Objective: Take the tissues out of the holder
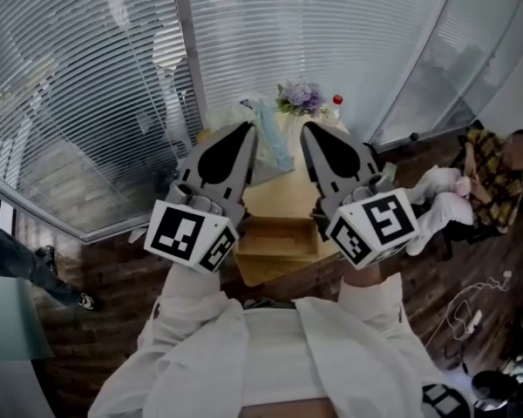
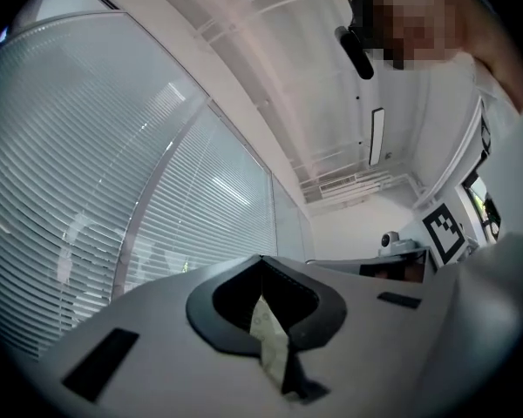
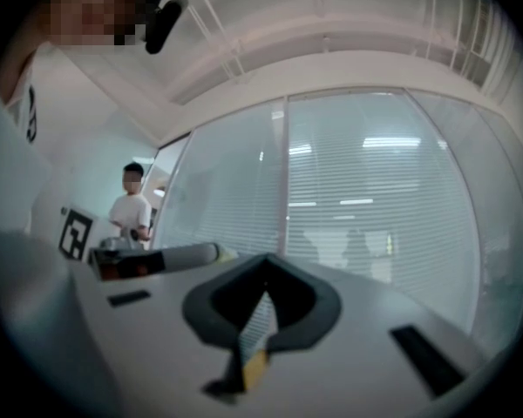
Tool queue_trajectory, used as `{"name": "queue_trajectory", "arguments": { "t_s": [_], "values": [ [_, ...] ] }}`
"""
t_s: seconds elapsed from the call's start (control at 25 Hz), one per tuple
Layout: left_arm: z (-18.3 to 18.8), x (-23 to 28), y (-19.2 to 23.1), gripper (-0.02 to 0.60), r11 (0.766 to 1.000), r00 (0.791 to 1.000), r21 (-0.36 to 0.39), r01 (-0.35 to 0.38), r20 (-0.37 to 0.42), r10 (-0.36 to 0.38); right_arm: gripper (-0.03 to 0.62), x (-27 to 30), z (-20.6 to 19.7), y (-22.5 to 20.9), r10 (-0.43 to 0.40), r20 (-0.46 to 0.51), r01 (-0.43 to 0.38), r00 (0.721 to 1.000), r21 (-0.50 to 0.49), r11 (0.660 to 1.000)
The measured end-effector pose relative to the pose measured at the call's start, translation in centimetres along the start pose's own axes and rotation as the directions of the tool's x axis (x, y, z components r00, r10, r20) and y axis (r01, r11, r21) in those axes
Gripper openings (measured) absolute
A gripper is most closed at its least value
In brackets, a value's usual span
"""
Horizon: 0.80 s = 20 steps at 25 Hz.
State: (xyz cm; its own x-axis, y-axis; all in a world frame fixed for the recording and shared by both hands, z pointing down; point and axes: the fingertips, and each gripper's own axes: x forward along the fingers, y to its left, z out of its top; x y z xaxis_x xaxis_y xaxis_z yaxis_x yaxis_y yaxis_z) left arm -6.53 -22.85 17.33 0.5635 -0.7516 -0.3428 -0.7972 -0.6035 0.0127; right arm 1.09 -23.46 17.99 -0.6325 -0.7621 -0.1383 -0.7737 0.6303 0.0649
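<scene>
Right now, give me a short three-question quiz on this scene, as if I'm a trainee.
1. True or false: the left gripper holds a tissue.
2. What stands at the far end of the table? A) flowers B) a lamp C) a laptop
3. Fill in: the jaws of the right gripper are ___.
Key: 1 false; 2 A; 3 shut.
</scene>
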Motion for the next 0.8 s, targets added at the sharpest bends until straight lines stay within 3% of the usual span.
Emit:
{"name": "queue_trajectory", "arguments": {
  "t_s": [0.8],
  "values": [
    [-1.6,0.5,0.5,0.008,0.999,0.998,-0.032,-0.022,-0.058,0.02,0.012,0.6,-1.8,-0.8,-0.03,-0.05,0.032,0.998,0.051,0.998]
  ]
}}
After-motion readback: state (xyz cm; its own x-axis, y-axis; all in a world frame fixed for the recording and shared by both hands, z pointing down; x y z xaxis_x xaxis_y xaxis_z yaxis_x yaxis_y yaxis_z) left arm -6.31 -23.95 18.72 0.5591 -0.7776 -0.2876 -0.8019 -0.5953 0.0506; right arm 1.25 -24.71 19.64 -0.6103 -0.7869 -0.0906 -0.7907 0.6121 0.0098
